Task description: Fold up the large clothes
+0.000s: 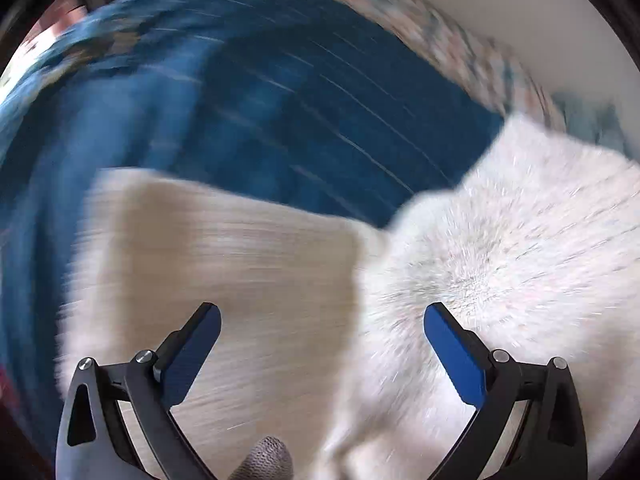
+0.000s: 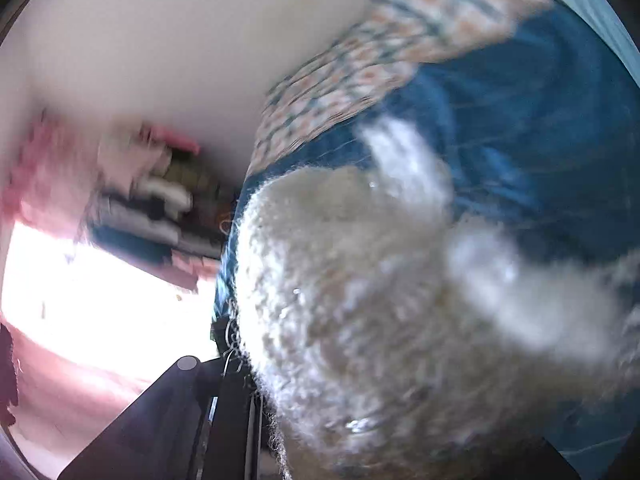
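A large white fluffy garment [image 1: 500, 248] lies on a blue bedspread [image 1: 260, 100]. A smooth beige part of it [image 1: 224, 256] is folded over at the left. My left gripper [image 1: 322, 324] is open and empty just above the garment, its blue-padded fingers [image 1: 452, 356] spread wide. In the right wrist view the same fluffy garment [image 2: 360, 300] bulges right in front of the camera and hides the right gripper's fingertips. Only part of the gripper's black body [image 2: 192, 412] shows. Both views are blurred by motion.
A patterned pillow or quilt [image 2: 360, 64] lies along the bed's far side by a white wall [image 2: 160, 40]. A stack of folded clothes [image 2: 152, 208] sits beyond the bed edge, beside a bright floor patch [image 2: 100, 300].
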